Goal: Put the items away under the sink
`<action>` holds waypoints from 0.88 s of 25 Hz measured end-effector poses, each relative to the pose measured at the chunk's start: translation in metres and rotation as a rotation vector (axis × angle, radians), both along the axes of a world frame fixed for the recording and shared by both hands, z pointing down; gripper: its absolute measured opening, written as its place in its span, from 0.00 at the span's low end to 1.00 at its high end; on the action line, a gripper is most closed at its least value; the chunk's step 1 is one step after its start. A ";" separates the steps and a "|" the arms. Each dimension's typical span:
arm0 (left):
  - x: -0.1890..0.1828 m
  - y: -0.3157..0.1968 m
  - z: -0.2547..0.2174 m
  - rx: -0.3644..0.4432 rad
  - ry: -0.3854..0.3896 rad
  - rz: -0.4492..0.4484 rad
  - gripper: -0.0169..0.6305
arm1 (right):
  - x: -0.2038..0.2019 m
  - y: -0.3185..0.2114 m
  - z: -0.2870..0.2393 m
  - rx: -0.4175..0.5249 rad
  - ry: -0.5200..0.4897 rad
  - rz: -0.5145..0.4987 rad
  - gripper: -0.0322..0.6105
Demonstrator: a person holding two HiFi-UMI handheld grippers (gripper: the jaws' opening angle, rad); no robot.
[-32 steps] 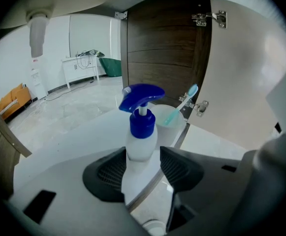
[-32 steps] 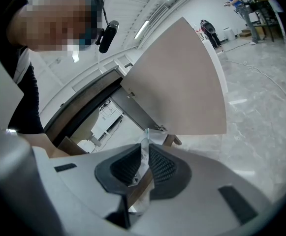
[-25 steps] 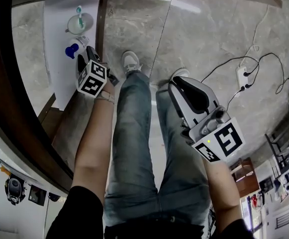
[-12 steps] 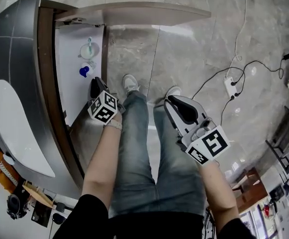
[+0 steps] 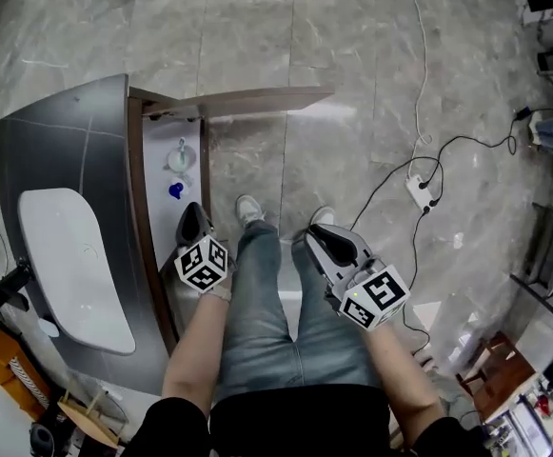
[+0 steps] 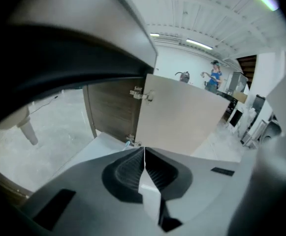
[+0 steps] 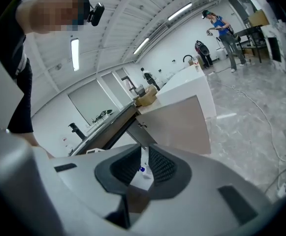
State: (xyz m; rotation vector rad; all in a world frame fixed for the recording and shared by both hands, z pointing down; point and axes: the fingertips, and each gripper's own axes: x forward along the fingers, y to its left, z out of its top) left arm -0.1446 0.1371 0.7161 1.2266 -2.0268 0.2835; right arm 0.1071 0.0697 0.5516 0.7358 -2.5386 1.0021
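Observation:
Under the sink counter (image 5: 67, 160) the cabinet door (image 5: 247, 101) stands open. On the white shelf (image 5: 157, 227) inside stand a cup with a toothbrush (image 5: 179, 158) and a small blue item (image 5: 175, 191). My left gripper (image 5: 193, 223) hangs just in front of the shelf; its jaws have just been closing and now meet, with nothing between them (image 6: 143, 151). My right gripper (image 5: 325, 241) is over the person's right leg, jaws drawn to a thin slit and empty (image 7: 143, 156). Through that slit the blue item (image 7: 142, 169) shows far off.
A white basin (image 5: 71, 265) is set in the grey counter. The person's feet (image 5: 249, 212) stand on the marble floor by the cabinet. A power strip with cables (image 5: 419, 193) lies to the right. The open door (image 6: 182, 117) faces the left gripper. People stand far off (image 7: 221, 28).
Both grippers have risen and drawn back from the cabinet shelf. The head view has pulled up, so the whole counter and basin now show. The cup and the blue item stay on the shelf.

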 end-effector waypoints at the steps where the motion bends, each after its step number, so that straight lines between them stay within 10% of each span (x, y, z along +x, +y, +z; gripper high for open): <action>1: 0.006 -0.003 -0.012 0.012 0.005 0.035 0.06 | 0.002 0.000 -0.006 0.003 0.000 0.007 0.15; 12: 0.079 -0.055 -0.139 0.079 0.023 0.448 0.06 | 0.020 -0.023 -0.088 0.057 -0.023 0.079 0.15; 22: 0.092 -0.100 -0.270 0.201 0.030 0.533 0.06 | 0.040 -0.041 -0.171 0.139 -0.035 0.112 0.15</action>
